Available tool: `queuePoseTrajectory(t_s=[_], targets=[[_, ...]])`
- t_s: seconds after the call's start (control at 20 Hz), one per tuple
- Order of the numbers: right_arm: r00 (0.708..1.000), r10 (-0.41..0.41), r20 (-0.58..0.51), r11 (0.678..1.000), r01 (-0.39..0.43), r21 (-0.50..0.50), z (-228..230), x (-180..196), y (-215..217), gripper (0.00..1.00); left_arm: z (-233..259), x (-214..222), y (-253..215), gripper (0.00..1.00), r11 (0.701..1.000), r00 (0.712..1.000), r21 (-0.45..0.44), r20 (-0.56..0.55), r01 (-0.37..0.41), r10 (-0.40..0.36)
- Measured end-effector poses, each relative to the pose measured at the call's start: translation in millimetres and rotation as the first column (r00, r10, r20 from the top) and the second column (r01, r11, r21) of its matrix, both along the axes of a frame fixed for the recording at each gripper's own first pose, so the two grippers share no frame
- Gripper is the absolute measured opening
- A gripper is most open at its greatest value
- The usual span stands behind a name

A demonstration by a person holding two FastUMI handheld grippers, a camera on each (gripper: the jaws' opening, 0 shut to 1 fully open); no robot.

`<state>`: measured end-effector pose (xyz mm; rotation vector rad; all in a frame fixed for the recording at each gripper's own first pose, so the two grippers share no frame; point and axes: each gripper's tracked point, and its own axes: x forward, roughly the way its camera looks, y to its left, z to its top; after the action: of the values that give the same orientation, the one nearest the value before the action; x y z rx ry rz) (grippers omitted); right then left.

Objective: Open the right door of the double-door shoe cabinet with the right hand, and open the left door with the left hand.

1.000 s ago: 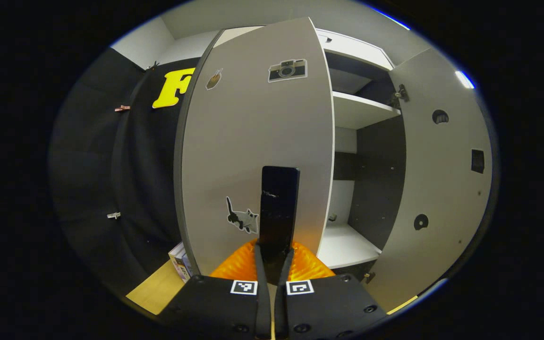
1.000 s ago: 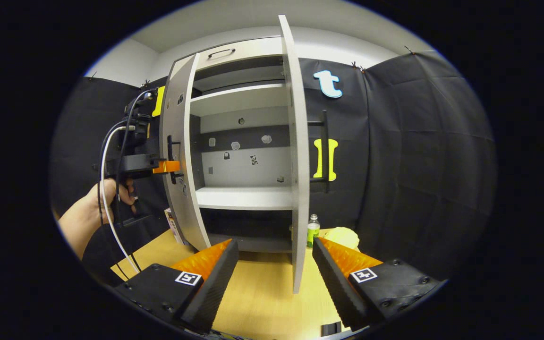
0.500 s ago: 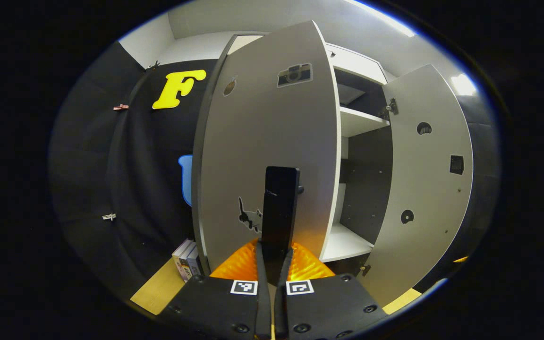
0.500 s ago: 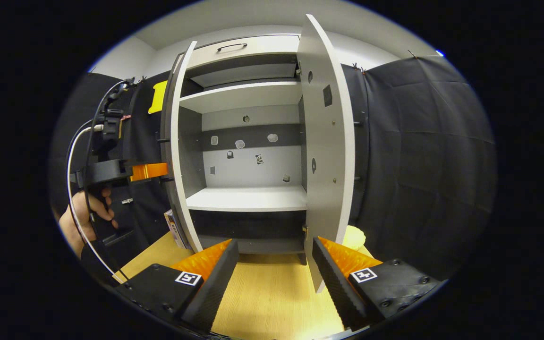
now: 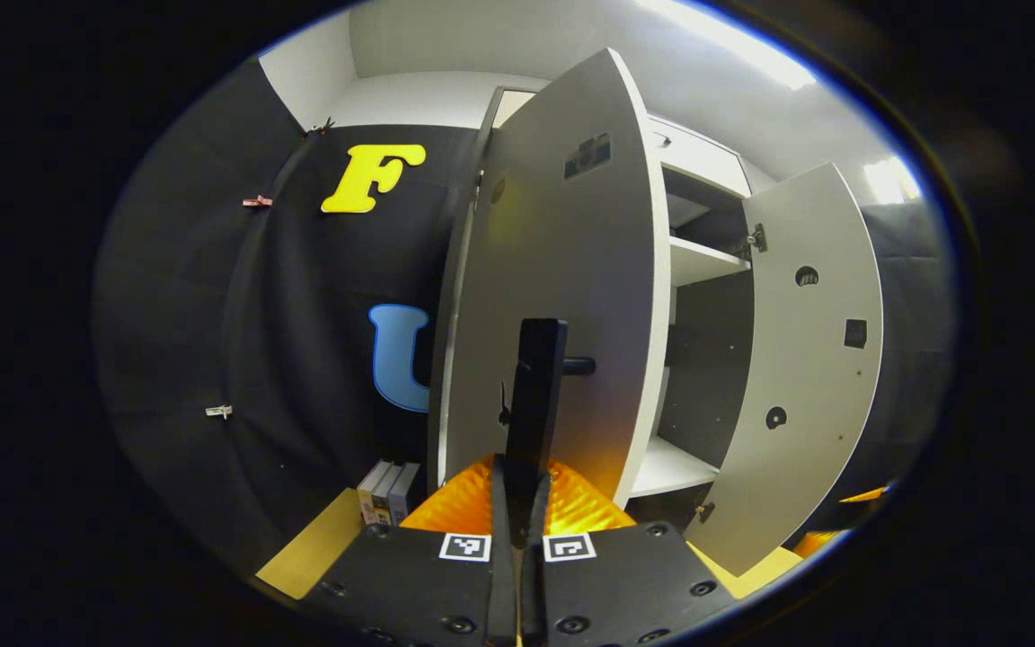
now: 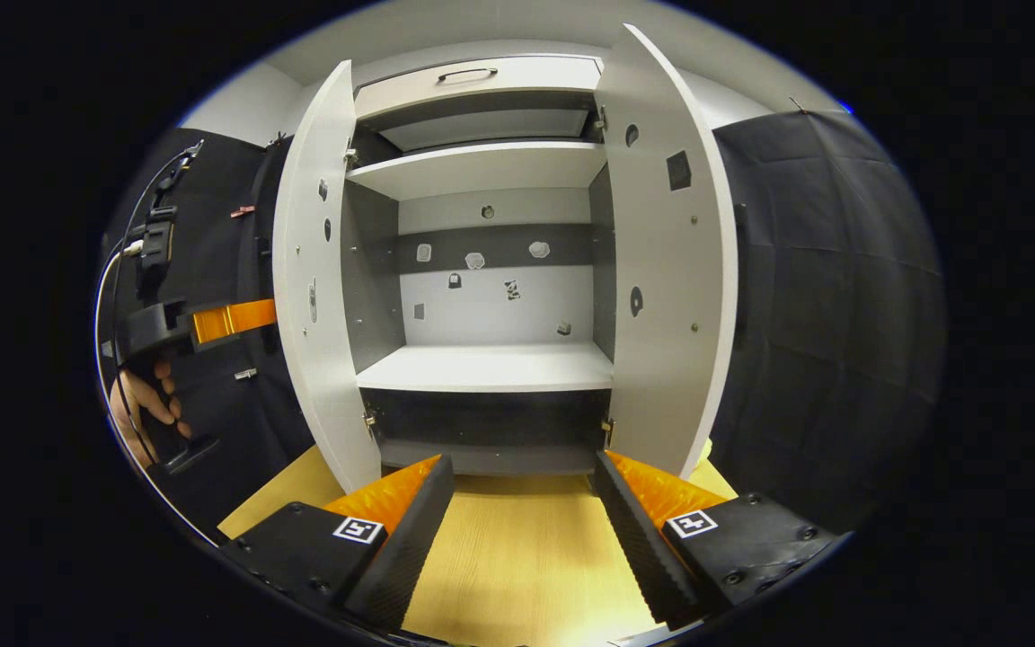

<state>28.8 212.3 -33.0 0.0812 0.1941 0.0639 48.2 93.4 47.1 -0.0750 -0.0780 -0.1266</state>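
Nearest, the left gripper [image 5: 517, 485] has its fingers pressed together on the dark bar handle [image 5: 535, 395] of the left door [image 5: 562, 270], the handle rising straight out from between them. In the right gripper view the right gripper [image 6: 522, 503] hangs over the wooden bench [image 6: 508, 557] with its jaws spread wide and nothing between them, short of the cabinet. Beyond it the shoe cabinet [image 6: 482, 81] stands with both doors swung out: the left door's inner face on one side, the right door [image 6: 670, 288] on the other, each roughly square to the front. Between them lie an empty white shelf [image 6: 482, 367] and the back panel. As I judge it, both doors are open; what is left is for the left gripper to let go of the handle.
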Motion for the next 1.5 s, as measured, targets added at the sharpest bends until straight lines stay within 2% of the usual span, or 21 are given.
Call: queuePoseTrajectory(t_s=[0.1, 0.25, 0.45, 0.55, 0.75, 0.9, 1.05, 1.2, 1.4, 1.5], targets=[[1.000, 0.002, -0.005, 1.000, -0.002, -0.001, -2.7, -2.1, 11.3, 0.98, -1.5, -2.5, 14.2, 0.07, 0.999, 1.000, 0.032, -0.001, -0.009, 0.009], [1.000, -0.006, -0.005, 1.000, 0.006, -0.006, -3.1, -2.8, 20.8, 0.99, -2.6, -3.4, 39.0, 0.07, 0.999, 0.999, 0.032, -0.007, -0.034, 0.034], [1.000, -0.006, -0.026, 1.000, 0.005, -0.025, -10.5, -16.2, 32.5, 0.98, -10.1, 4.4, 86.9, 0.06, 0.993, 0.993, 0.040, -0.030, -0.109, 0.111], [1.000, -0.006, -0.031, 1.000, 0.005, -0.030, -11.0, -18.3, 33.4, 0.99, -10.0, 2.4, 87.5, 0.05, 0.998, 0.997, 0.007, -0.043, -0.063, 0.064], [0.999, -0.007, -0.054, 0.999, 0.005, -0.039, -13.8, -23.5, 29.5, 0.99, -8.7, 3.8, 87.9, 0.05, 0.996, 0.996, 0.034, -0.031, -0.081, 0.083], [0.998, -0.007, -0.058, 0.999, 0.005, -0.034, -12.2, -27.2, 20.2, 1.00, -10.5, -6.7, 89.7, 0.05, 0.997, 0.996, -0.017, -0.047, -0.080, 0.079], [0.998, -0.003, -0.055, 0.999, 0.001, -0.042, -10.9, -28.9, 3.1, 0.99, -15.5, -25.8, 88.4, 0.05, 0.993, 0.992, -0.048, -0.071, -0.109, 0.105], [0.999, 0.010, -0.051, 0.999, -0.012, -0.031, -8.9, -26.8, -16.7, 0.99, -20.5, -51.5, 80.1, 0.05, 0.985, 0.980, -0.011, -0.104, -0.174, 0.172], [1.000, 0.014, -0.025, 1.000, -0.014, -0.014, -1.5, -22.3, -45.4, 0.99, -15.9, -71.4, 29.0, 0.06, 0.984, 0.981, 0.021, -0.075, -0.179, 0.180], [1.000, 0.020, 0.006, 0.999, -0.020, -0.025, 5.9, -20.4, -60.6, 0.99, -17.0, -79.0, -3.8, 0.20, 0.987, 0.984, 0.031, -0.070, -0.161, 0.162]])
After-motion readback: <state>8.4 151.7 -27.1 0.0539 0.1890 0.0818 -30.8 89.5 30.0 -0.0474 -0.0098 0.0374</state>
